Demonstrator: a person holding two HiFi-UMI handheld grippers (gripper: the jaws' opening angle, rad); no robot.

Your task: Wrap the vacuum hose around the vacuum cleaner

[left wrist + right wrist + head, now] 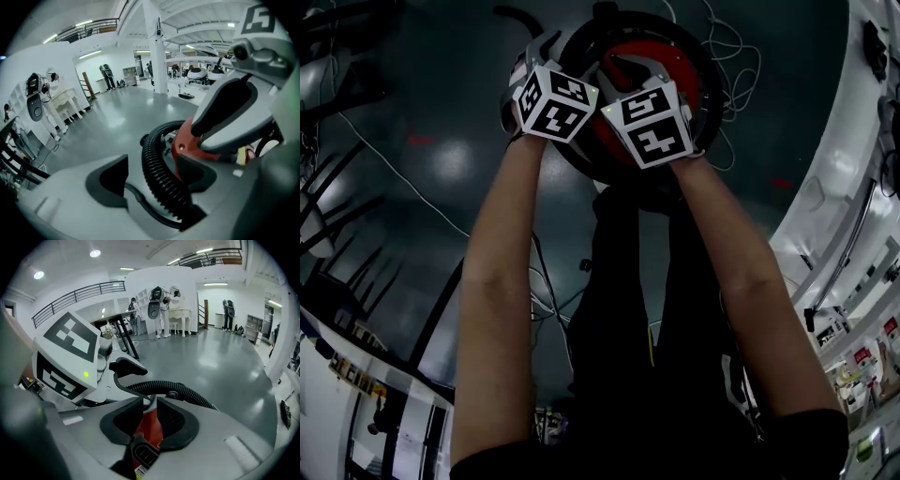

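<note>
The vacuum cleaner (661,66) stands on the floor below me, its red top ringed by the black ribbed hose (581,42). Both grippers rest on it side by side. My left gripper (548,52) is open wide: in the left gripper view the hose (152,150) runs up between its pads, close against the right pad (194,171) and apart from the left one. My right gripper (150,420) has its jaws nearly together, and the vacuum's red handle (150,427) fills the narrow gap. The hose (187,392) curves just beyond them.
White cables (731,56) trail on the grey floor by the vacuum. Black racks (328,216) stand at the left, white shelving (853,281) at the right. Far off, people (107,75) stand near a white table (63,101).
</note>
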